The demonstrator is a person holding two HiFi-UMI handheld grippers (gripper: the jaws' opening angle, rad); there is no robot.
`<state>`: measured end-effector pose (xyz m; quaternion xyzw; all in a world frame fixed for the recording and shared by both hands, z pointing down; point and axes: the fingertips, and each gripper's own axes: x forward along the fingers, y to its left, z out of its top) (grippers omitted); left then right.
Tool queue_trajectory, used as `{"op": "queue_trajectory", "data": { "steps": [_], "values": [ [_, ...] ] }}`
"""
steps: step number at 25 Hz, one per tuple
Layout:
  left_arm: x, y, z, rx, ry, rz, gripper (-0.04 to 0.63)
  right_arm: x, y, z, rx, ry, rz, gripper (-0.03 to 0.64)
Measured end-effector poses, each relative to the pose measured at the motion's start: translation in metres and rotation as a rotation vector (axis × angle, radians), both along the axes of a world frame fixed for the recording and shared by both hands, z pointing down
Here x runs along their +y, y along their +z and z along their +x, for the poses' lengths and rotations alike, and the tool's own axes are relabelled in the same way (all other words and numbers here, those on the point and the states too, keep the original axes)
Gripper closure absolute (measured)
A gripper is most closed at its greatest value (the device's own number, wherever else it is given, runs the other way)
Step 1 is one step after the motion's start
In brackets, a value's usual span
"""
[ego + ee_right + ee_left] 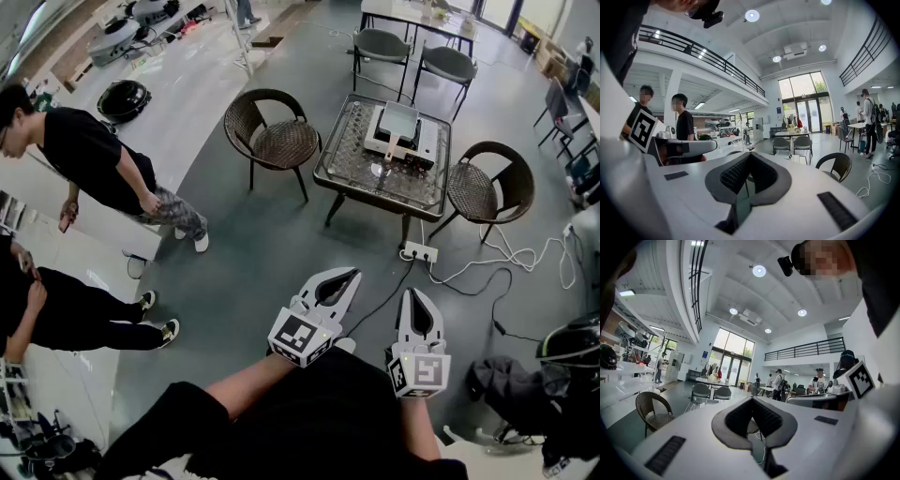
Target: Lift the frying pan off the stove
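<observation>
2 shut, left claw [351, 275], right claw [412, 293], frying pan [400, 119] well ahead

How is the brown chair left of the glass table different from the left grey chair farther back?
The brown chair is woven, with a round seat and a hoop back; the grey chair looks smooth and solid. The brown chair stands beside the glass table; the grey chair is pulled up to the white table farther back. Both have thin dark legs, and nobody sits on either.
</observation>
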<state>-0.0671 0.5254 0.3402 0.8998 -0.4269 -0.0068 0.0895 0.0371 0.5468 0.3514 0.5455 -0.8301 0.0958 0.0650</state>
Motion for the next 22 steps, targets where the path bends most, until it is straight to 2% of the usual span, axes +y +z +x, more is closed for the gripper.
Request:
{"op": "queue_trajectory", "data": {
  "steps": [8,11,13,18,22],
  "values": [
    [0.007,0.008,0.006,-0.009,-0.034,-0.003,0.584,0.007,0.01,0.014,-0.054,-0.044,0.019,0.588],
    [0.007,0.007,0.001,-0.048,-0.066,0.031,0.584,0.006,0.019,0.016,-0.053,-0.056,0.009,0.588],
    [0.009,0.008,0.002,-0.079,-0.05,0.05,0.584,0.004,0.021,0.017,-0.06,-0.049,0.003,0.588],
    [-0.01,0.023,-0.008,-0.041,-0.048,-0.008,0.584,-0.012,0.024,0.015,-0.052,-0.026,0.014,0.588],
    [-0.037,0.035,-0.016,-0.044,-0.039,-0.05,0.584,-0.036,0.03,0.013,-0.044,0.007,0.0,0.588]
  ]
}}
